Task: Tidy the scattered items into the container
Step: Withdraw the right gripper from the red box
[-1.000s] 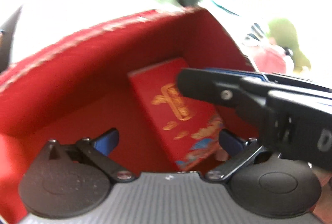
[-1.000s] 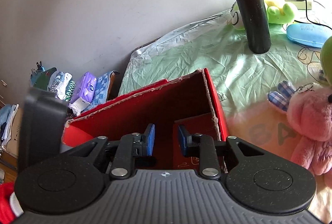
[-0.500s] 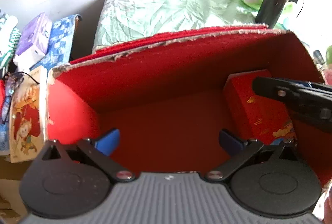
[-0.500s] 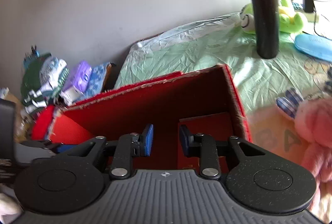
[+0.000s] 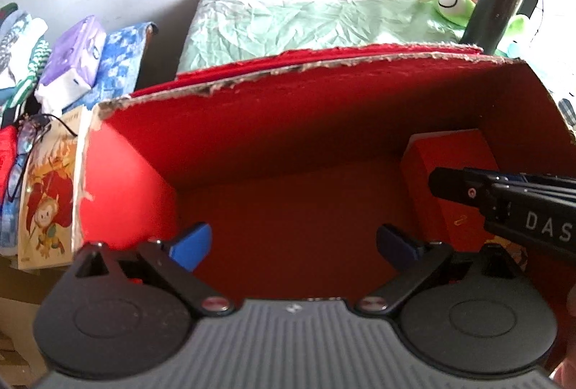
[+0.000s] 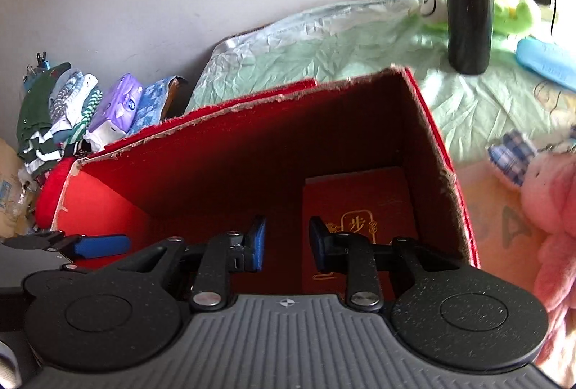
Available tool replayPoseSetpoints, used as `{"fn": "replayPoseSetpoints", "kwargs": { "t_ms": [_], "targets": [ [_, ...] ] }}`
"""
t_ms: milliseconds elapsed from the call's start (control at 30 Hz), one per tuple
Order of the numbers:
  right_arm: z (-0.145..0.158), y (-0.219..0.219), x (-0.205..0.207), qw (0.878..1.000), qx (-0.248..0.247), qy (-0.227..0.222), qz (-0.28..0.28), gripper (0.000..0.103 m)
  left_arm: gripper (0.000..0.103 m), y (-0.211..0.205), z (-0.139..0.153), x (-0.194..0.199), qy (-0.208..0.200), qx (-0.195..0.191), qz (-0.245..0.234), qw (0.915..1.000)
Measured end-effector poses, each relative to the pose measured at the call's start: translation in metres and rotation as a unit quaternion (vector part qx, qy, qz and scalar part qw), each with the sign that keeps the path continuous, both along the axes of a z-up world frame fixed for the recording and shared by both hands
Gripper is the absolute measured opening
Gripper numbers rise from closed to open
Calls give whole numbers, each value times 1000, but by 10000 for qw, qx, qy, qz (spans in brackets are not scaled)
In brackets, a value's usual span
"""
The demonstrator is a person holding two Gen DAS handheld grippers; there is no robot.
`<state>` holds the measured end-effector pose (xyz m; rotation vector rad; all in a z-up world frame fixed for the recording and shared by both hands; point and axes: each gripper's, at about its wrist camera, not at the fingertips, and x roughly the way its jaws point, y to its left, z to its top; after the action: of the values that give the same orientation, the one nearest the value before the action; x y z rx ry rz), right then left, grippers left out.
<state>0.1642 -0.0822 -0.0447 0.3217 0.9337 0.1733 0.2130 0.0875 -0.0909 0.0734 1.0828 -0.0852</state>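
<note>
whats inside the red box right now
Inside the red box, one flat red packet with gold print lies against the right wall. The rest of the visible floor looks bare. The near end of the floor is hidden behind the right gripper.

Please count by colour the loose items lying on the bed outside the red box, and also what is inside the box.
Green: 1, frog plush
Black: 1, flask
Blue: 1, case
Pink: 1, plush
Red, inside the red box: 1, packet
Total: 5

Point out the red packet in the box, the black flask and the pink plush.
red packet [image 6: 360, 198], right wrist view, upper face.
black flask [image 6: 468, 10], right wrist view, mid body.
pink plush [image 6: 554, 209], right wrist view, body.
</note>
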Motion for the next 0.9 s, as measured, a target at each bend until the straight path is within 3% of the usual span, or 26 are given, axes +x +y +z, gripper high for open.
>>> {"fn": "replayPoseSetpoints", "kwargs": {
  "t_ms": [900],
  "targets": [
    [-4,4,5,9995,-248,167,-60,28,93,4,0,-4,-220,-22,257,9994]
  ]
}}
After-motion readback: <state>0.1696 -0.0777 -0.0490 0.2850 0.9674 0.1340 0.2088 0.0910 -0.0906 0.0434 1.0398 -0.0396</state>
